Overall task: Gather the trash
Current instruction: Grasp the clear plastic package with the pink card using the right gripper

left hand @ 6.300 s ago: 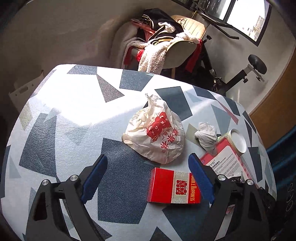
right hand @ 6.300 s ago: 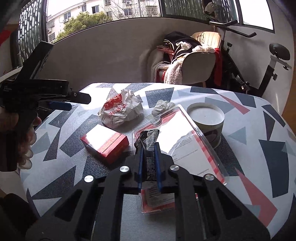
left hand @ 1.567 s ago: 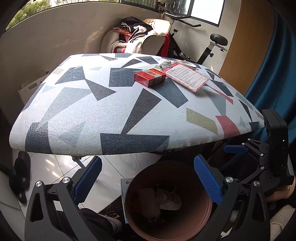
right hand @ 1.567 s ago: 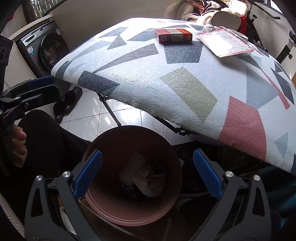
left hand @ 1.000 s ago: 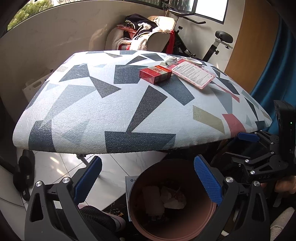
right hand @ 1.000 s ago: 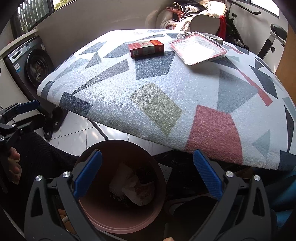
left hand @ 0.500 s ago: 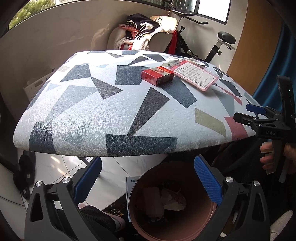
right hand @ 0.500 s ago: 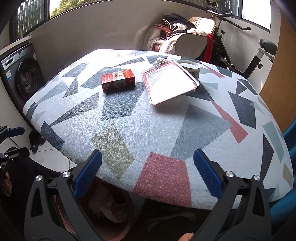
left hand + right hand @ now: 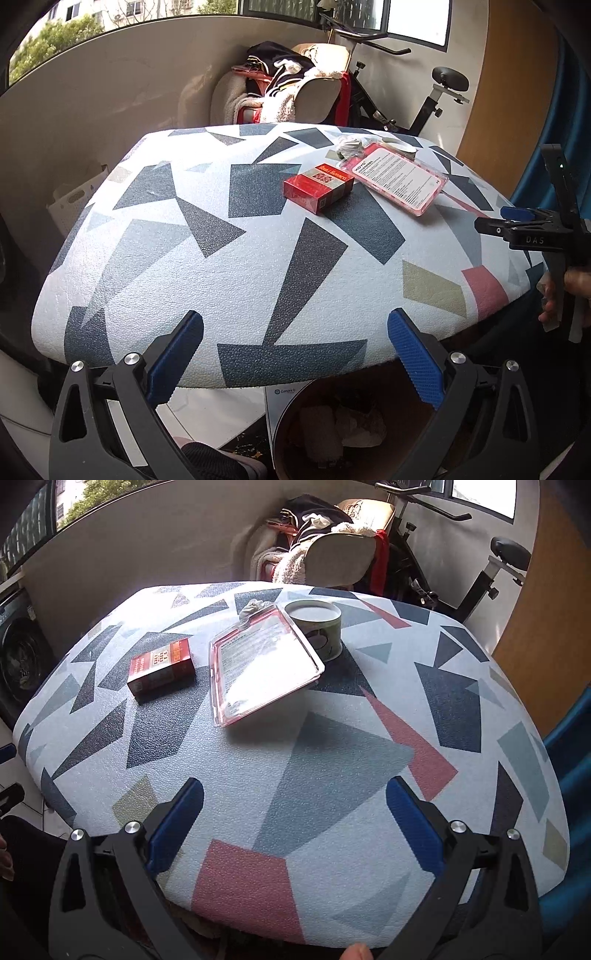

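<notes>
Daylight from the windows (image 9: 314, 22) behind lit both views brightly and evenly. Glare whitened the clear plastic package (image 9: 258, 661) in the right wrist view, and the far table (image 9: 159, 598) edge was washed out. Soft shadows lay under the package and red box (image 9: 162, 670). Fisheye distortion bowed the table and darkened the corners; focus was sharp.

A home is indicated: a clothes-draped chair (image 9: 295, 96), exercise bike (image 9: 413, 99) and washing machine (image 9: 18, 653) are seen.
</notes>
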A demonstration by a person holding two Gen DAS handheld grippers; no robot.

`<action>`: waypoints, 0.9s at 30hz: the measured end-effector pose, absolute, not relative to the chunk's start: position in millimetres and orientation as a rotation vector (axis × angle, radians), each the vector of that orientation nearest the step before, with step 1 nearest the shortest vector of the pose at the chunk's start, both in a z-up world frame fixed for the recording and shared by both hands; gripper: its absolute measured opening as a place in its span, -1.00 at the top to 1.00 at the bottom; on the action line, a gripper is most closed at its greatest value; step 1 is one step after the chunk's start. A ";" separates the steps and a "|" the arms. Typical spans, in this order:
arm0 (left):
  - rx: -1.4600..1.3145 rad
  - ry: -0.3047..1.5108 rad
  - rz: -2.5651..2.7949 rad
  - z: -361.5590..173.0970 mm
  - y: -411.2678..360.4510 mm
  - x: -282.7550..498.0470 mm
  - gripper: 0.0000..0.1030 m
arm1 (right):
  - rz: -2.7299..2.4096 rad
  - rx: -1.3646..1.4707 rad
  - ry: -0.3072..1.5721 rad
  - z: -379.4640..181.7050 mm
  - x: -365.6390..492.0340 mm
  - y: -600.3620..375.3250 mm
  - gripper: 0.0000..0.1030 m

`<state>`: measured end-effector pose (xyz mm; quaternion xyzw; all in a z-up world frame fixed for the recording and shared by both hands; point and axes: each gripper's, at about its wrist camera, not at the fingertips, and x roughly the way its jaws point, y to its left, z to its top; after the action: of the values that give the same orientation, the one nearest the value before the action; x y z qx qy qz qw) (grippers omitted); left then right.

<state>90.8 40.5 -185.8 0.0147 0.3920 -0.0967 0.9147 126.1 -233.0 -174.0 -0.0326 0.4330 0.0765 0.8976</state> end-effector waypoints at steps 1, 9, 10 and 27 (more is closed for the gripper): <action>0.036 0.809 -0.200 -184.6 40.2 97.2 -0.89 | 0.155 -0.039 0.904 -172.2 133.9 -236.0 -0.89; 0.047 0.807 -0.216 -171.8 36.6 142.2 -0.89 | 0.202 0.128 0.883 -161.9 208.8 -239.3 -0.89; 0.044 0.806 -0.218 -170.9 36.0 147.6 -0.89 | 0.220 0.158 0.890 -163.1 221.6 -239.4 -0.89; 0.028 0.857 -0.252 -184.6 36.8 187.5 -0.89 | 0.438 0.255 1.053 -208.0 304.6 -215.3 0.17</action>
<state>187.5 36.8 -184.6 0.0133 0.4144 -0.1218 0.9018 304.6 -215.3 -208.0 0.1203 0.4969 0.2069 0.8342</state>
